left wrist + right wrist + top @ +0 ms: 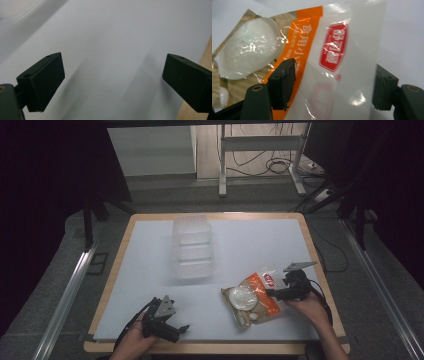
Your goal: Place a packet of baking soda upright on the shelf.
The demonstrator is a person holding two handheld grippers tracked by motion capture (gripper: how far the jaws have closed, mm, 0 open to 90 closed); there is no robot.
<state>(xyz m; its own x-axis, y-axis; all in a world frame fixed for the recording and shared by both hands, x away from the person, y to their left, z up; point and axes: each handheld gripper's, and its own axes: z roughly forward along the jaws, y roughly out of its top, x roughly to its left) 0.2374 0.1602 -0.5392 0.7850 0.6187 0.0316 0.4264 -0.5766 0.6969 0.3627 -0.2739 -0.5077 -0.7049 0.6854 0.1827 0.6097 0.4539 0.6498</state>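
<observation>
- Right gripper at the bag, near right part of the table. Jaws spread wide, one each side of the bag's clear end; nothing pinched yet.
- In the right gripper view the bag runs up from between the jaws. Red label sits just ahead of the gap; the orange band and a white lump of contents lie beyond the left jaw.
- Left jaw overlaps the orange band; right jaw stands at the clear film's edge. Cannot tell if either pad touches the film.
- Left gripper rests near the front edge, well apart from the bag. Jaws released, only bare table between them.
- Clear bin stands farther back, mid-table.
- Risks, as judged:
  - Slick, thin film: closing may bunch it or let it slide out.
  - Gripping the empty end puts the contents' weight far from the jaws; the bag could swing or sag on lifting.
  - Jaws lying low may scrape the table instead of catching film.
</observation>
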